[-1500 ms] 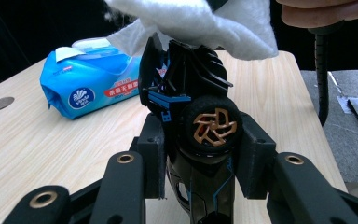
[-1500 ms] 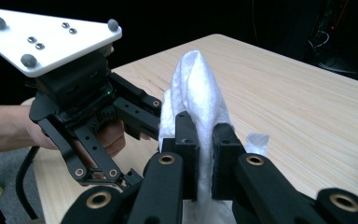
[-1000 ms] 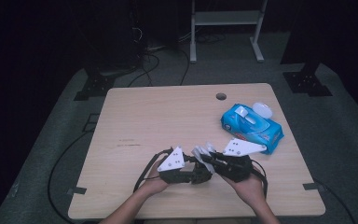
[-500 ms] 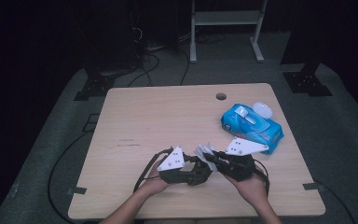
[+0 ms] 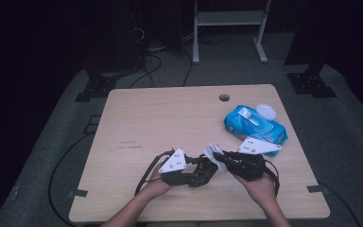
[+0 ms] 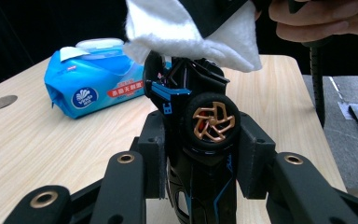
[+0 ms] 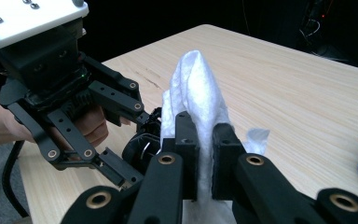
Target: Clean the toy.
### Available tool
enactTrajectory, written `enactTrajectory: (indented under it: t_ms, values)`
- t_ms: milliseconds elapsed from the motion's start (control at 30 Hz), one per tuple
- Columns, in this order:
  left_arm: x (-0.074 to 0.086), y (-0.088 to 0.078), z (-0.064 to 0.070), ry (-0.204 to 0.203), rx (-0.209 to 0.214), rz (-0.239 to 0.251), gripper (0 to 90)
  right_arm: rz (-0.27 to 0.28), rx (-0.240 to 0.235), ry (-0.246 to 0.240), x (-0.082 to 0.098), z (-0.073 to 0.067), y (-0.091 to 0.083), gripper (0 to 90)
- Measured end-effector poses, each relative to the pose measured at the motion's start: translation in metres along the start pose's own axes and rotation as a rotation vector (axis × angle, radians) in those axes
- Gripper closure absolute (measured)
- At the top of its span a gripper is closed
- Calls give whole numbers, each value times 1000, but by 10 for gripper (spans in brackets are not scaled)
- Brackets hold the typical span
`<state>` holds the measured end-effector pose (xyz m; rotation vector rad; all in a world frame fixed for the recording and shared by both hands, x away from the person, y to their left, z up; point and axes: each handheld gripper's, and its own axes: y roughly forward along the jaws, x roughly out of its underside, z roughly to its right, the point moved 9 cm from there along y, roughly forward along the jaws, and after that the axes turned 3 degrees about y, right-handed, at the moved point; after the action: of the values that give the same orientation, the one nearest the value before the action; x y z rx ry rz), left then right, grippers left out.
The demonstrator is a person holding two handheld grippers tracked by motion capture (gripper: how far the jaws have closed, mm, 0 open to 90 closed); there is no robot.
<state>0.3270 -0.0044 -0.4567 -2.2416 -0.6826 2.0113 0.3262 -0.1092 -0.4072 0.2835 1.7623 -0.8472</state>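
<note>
Your left tool (image 6: 200,154) pinches the black-and-blue toy car (image 6: 200,116) steady above the wooden surface (image 5: 170,123), so your right tool (image 7: 205,158), clamping the white wipe (image 7: 196,88), can rub it.

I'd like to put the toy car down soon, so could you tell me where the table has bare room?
The table is bare across its left half and far edge up to the cable hole. It is crowded near the wipes pack and both grippers at the near edge.

high view overhead, gripper views close, sharing table (image 5: 170,113)
</note>
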Motion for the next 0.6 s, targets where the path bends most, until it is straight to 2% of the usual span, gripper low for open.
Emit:
enactTrajectory:
  t_ms: [600]
  values:
    - [3, -8, -16, -58, -44, 10, 611, -5, 0, 19, 5, 4, 4, 835]
